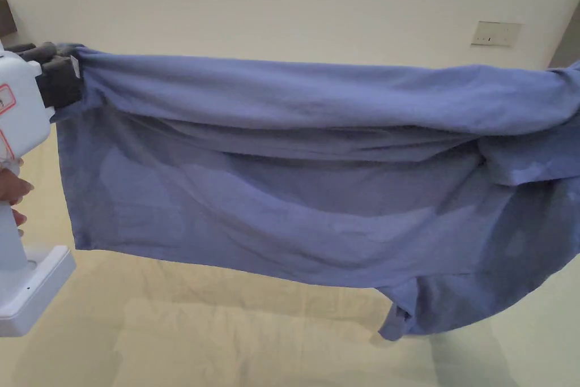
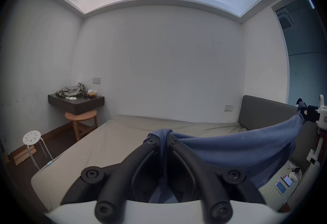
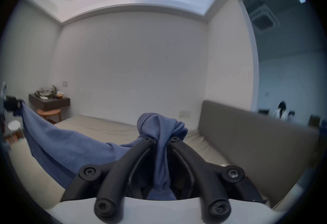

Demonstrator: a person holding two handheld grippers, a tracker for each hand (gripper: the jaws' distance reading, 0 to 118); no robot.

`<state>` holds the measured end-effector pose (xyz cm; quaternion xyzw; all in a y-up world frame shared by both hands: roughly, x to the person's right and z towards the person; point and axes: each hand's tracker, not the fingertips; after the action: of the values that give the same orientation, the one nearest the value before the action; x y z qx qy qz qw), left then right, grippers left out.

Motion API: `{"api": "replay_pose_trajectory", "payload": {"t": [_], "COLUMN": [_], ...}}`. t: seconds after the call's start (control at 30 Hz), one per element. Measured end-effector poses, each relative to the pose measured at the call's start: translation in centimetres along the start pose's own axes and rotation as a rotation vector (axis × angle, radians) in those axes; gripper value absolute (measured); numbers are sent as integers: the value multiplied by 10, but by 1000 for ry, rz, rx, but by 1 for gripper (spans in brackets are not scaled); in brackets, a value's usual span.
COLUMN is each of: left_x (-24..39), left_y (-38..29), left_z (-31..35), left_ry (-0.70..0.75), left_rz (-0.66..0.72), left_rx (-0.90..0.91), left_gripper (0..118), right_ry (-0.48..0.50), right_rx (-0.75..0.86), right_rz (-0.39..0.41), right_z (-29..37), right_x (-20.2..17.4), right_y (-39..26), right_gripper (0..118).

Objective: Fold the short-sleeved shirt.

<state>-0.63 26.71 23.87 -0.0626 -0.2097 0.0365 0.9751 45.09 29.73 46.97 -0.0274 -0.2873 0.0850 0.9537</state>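
Left tongs [image 2: 163, 139]: jaws pressed together, pinching a bunched edge of the blue short-sleeved shirt [image 1: 294, 178]. Right tongs [image 3: 162, 139]: jaws likewise clamped on a gathered wad of the same shirt. The shirt is held in the air, stretched taut between both tongs, its lower part hanging loose above the beige bed [image 1: 226, 331], not touching it. Beyond the bed: a grey headboard [image 2: 265, 112], then a wall shelf [image 2: 76, 104] with a wooden stool [image 2: 81, 118] beneath it.
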Motion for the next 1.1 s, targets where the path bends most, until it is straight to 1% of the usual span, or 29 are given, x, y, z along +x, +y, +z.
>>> {"api": "replay_pose_trajectory", "payload": {"t": [0.03,0.07,0.13,0.2,0.27,0.37,0.57,0.7,0.77,0.83,0.9,1.0,1.1], "left_x": [2,4,7,9,11,14,22,26,30,35,36,34,30], "left_y": [6,12,22,32,42,54,71,81,83,82,76,59,29], "left_z": [-2,-5,-12,-21,-34,-59,-124,-172,-195,-216,-237,-261,-277], "left_ry": [-8,-11,-15,-23,-33,-42,-40,-38,-32,-25,-17,0,10], "left_rz": [-3,-9,-28,-36,-42,-56,-100,-90,-102,-116,-113,-92,-96], "left_rx": [10,16,25,27,30,28,9,0,-1,-2,-5,-20,-71], "left_gripper": [6,6,6,6,6,6,6,6,6,6,6,6,6], "right_ry": [-21,-25,-18,-35,-62,-75,-93,-115,-133,-152,-157,-146,-113], "right_rx": [24,37,38,55,80,88,71,45,43,41,31,-6,-71], "right_rz": [31,36,23,35,79,109,117,74,80,103,113,110,122], "right_z": [-1,-3,-10,-18,-30,-54,-119,-166,-189,-205,-220,-236,-251], "right_x": [-1,0,4,4,6,4,-3,-5,-7,-13,-17,-21,-26], "right_y": [7,12,24,34,43,52,64,64,62,57,49,29,-6], "right_gripper": [13,13,13,13,13,13,13,13,13,13,13,13,13]}}
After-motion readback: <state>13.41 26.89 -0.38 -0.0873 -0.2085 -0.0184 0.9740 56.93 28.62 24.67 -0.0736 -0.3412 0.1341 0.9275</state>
